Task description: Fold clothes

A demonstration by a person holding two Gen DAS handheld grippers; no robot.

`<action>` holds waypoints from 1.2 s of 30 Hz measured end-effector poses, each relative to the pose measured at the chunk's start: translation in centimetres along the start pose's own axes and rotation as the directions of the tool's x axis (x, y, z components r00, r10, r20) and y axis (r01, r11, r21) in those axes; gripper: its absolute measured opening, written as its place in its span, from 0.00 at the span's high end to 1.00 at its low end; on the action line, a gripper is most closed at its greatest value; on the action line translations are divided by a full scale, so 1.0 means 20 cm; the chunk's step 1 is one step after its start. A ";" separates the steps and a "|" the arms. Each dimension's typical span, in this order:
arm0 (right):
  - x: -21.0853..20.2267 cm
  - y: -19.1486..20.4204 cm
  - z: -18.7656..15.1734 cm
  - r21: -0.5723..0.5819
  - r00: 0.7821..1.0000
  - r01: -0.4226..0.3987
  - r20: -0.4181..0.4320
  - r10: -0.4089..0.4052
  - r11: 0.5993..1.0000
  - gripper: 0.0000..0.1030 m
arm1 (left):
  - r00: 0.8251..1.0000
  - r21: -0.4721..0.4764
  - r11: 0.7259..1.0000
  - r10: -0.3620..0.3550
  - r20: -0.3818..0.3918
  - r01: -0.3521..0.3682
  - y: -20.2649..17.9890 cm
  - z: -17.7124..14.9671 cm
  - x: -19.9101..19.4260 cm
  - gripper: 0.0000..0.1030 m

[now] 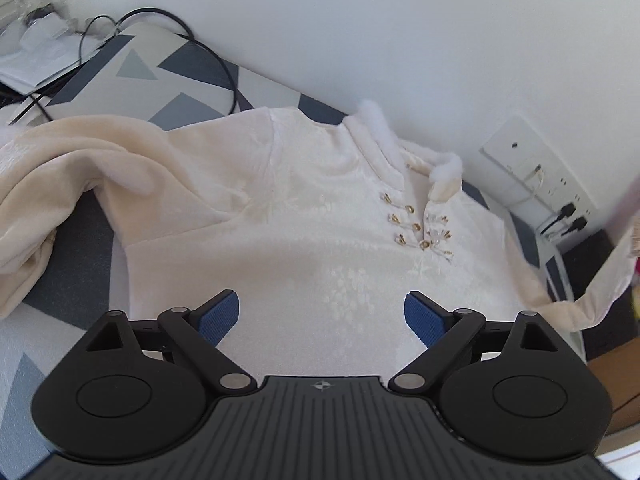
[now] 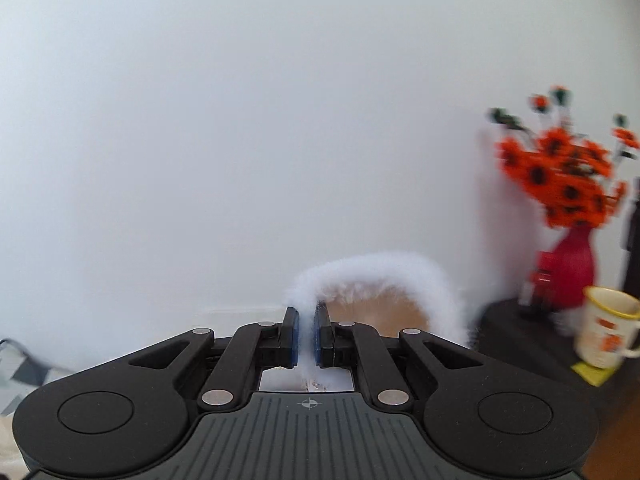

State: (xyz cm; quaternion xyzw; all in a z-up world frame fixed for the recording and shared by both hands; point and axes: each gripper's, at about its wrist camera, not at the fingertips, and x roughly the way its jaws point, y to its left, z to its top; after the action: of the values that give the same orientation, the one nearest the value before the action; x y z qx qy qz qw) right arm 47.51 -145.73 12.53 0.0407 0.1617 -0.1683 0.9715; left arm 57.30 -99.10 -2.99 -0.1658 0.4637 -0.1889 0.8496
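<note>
A cream velvet top (image 1: 312,232) with a white fluffy collar (image 1: 376,128) and gold clasps lies front up on a grey patterned surface (image 1: 168,80). Its left sleeve (image 1: 60,168) is bunched at the left. Its right sleeve (image 1: 592,304) stretches off to the right edge, lifted. My left gripper (image 1: 322,316) is open and empty above the chest of the top. My right gripper (image 2: 306,336) is shut on a white fluffy cuff (image 2: 376,276) that arches up in front of it, held up facing the wall.
Black cables (image 1: 160,32) and papers lie at the far left of the surface. A wall socket plate (image 1: 536,168) with plugs sits at the right. In the right wrist view a red vase of orange flowers (image 2: 568,208) and a mug (image 2: 608,328) stand on a dark table.
</note>
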 end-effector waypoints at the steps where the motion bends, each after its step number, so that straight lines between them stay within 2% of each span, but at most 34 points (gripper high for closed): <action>1: 0.04 0.12 -0.01 -0.032 0.997 -0.070 -0.021 0.069 0.997 0.94 | 1.000 -0.027 1.000 0.000 0.014 0.000 0.03 0.00 -0.03 0.11; 2: 0.09 0.27 -0.04 -0.062 0.989 -0.144 -0.046 0.141 0.988 0.94 | 1.000 -0.049 0.999 0.005 0.025 -0.004 0.06 -0.01 -0.05 0.11; 4: 0.15 0.54 -0.12 -0.117 0.958 -0.280 -0.103 0.268 0.953 0.94 | 0.999 -0.092 0.996 0.020 0.042 -0.016 0.13 -0.03 -0.08 0.11; 6: 0.19 0.78 -0.23 -0.151 0.922 -0.377 -0.156 0.355 0.914 0.94 | 0.998 -0.136 0.990 0.040 0.049 -0.033 0.20 -0.05 -0.11 0.11; 8: 0.25 0.96 -0.34 -0.115 0.877 -0.456 -0.226 0.424 0.883 0.93 | 0.998 -0.173 0.984 0.055 0.044 -0.046 0.26 -0.06 -0.13 0.11; 10: 0.29 1.09 -0.43 -0.059 0.836 -0.502 -0.287 0.467 0.863 0.83 | 0.997 -0.201 0.978 0.067 0.037 -0.058 0.32 -0.08 -0.15 0.11; 11: 0.29 1.13 -0.46 -0.050 0.829 -0.509 -0.297 0.474 0.859 0.65 | 0.997 -0.206 0.976 0.074 0.036 -0.065 0.33 -0.08 -0.15 0.11; 12: 0.28 1.16 -0.48 -0.050 0.829 -0.510 -0.297 0.475 0.859 0.52 | 0.996 -0.211 0.975 0.081 0.035 -0.072 0.34 -0.08 -0.16 0.11; 14: 0.26 1.18 -0.51 -0.057 0.831 -0.509 -0.292 0.473 0.859 0.48 | 0.996 -0.215 0.974 0.085 0.031 -0.077 0.34 -0.08 -0.16 0.11; 16: 0.24 1.09 -0.49 -0.056 0.846 -0.489 -0.274 0.458 0.870 0.48 | 0.996 -0.216 0.974 0.082 0.027 -0.075 0.34 -0.07 -0.15 0.11; 19: 0.21 0.81 -0.47 -0.018 0.895 -0.397 -0.230 0.382 0.918 0.48 | 0.998 -0.214 0.975 0.065 0.016 -0.060 0.31 -0.04 -0.11 0.11; 22: 0.16 0.46 -0.46 0.006 0.956 -0.225 -0.192 0.222 0.974 0.49 | 0.998 -0.221 0.973 0.065 -0.003 -0.064 0.26 0.00 -0.02 0.11; 24: 0.13 0.25 -0.49 -0.031 0.974 -0.118 -0.196 0.110 0.993 0.49 | 0.998 -0.225 0.972 0.066 -0.015 -0.067 0.23 0.02 0.03 0.11; 26: 0.11 0.10 -0.57 -0.134 0.974 -0.030 -0.225 -0.001 0.990 0.53 | 0.997 -0.229 0.971 0.066 -0.027 -0.071 0.20 0.05 0.09 0.11; 28: 0.10 -0.03 -0.65 -0.224 0.963 0.030 -0.254 -0.088 0.974 0.56 | 0.997 -0.234 0.970 0.066 -0.040 -0.074 0.17 0.08 0.14 0.11; 30: 0.10 -0.11 -0.74 -0.262 0.949 0.023 -0.298 -0.103 0.965 0.57 | 0.996 -0.233 0.969 0.078 -0.047 -0.087 0.13 0.10 0.19 0.11; 31: 0.10 -0.11 -0.76 -0.278 0.948 0.016 -0.301 -0.103 0.960 0.57 | 0.994 -0.223 0.968 0.106 -0.041 -0.113 0.11 0.12 0.21 0.11; 36: 0.10 -0.06 -0.79 -0.354 0.958 -0.016 -0.273 -0.086 0.935 0.58 | 0.975 -0.200 0.955 0.220 -0.018 -0.219 0.03 0.18 0.30 0.13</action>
State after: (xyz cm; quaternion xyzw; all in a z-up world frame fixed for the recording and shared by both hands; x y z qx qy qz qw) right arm 44.07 -145.34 -3.11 -0.1131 0.3276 -0.1465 0.9265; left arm 63.43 -101.10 -5.82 -0.1984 0.4941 -0.0454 0.8452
